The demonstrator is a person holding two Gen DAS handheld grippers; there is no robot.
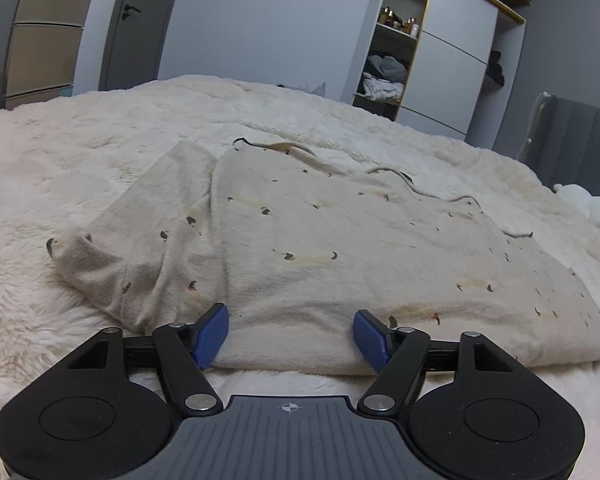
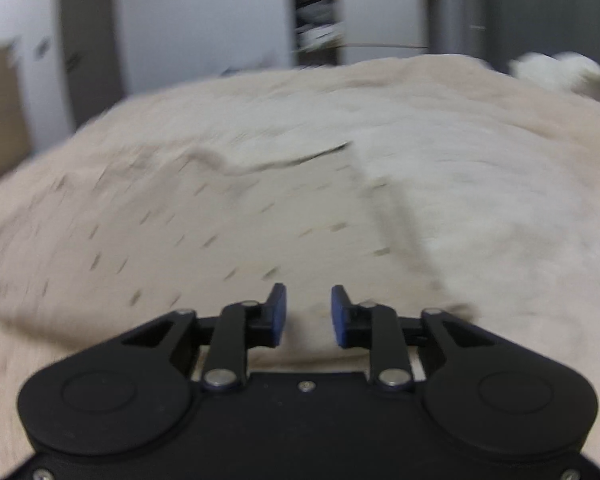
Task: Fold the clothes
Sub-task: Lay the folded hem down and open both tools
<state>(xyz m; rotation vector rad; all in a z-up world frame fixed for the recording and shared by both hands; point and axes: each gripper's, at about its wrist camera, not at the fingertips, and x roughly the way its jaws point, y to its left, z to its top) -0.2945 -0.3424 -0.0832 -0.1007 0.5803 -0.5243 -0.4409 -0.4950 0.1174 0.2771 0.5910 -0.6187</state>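
A cream garment (image 1: 324, 240) with small dark and yellow prints lies spread on a fluffy white bedspread (image 1: 80, 148). One sleeve (image 1: 112, 256) lies bent at its left side. My left gripper (image 1: 291, 332) is open, its blue pads on either side of the garment's near edge. In the blurred right wrist view the same garment (image 2: 188, 216) fills the left and middle. My right gripper (image 2: 309, 312) is open with a narrower gap and empty, low over the garment near its right edge (image 2: 396, 216).
A white plush toy (image 1: 584, 202) lies at the bed's right side and also shows in the right wrist view (image 2: 560, 72). Beyond the bed stand a wardrobe with open shelves of clothes (image 1: 388, 72), a grey door (image 1: 134, 20) and a grey headboard (image 1: 572, 140).
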